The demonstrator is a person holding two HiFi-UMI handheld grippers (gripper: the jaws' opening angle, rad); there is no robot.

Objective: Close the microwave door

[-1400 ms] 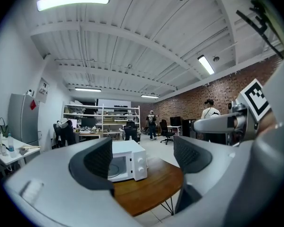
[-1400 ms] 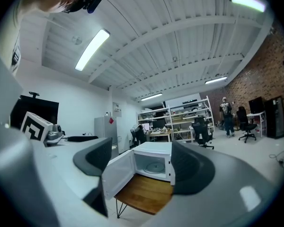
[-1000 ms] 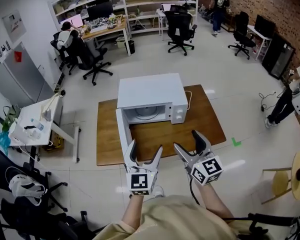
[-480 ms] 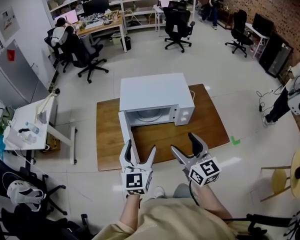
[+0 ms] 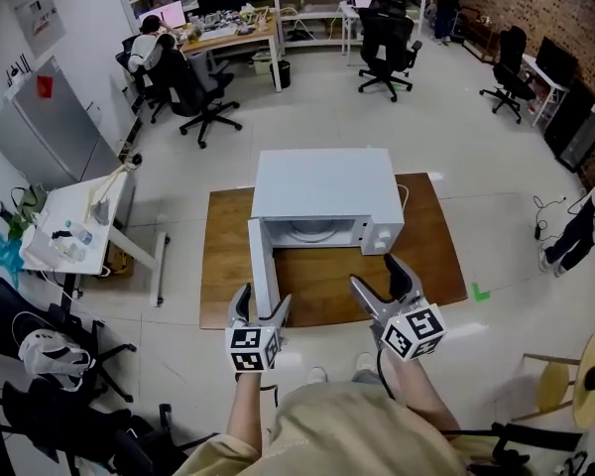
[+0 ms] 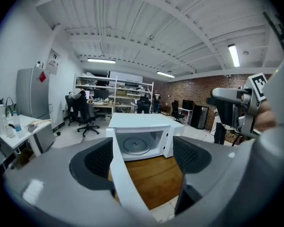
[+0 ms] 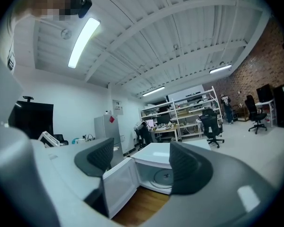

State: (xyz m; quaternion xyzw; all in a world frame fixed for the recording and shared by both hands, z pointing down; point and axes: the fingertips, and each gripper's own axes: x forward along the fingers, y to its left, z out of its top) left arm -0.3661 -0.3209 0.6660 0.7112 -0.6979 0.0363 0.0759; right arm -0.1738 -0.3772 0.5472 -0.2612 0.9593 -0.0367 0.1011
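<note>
The left gripper (image 5: 262,298) has dropped since earlier. The microwave (image 5: 322,181) sits on a wooden board (image 5: 322,281). Its open door (image 5: 261,266) juts toward the person, its free edge between the left jaws, which are parted and unclamped. The right gripper (image 5: 375,274), jaws just narrowing, holds nothing.

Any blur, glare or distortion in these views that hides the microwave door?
Head view: sharp, evenly lit, edges bowed; microwave door clear. Left gripper view: strong fisheye, dark corners, left claw and the near door edge soft. Right gripper view: fisheye, ceiling lamp bright, door readable.
</note>
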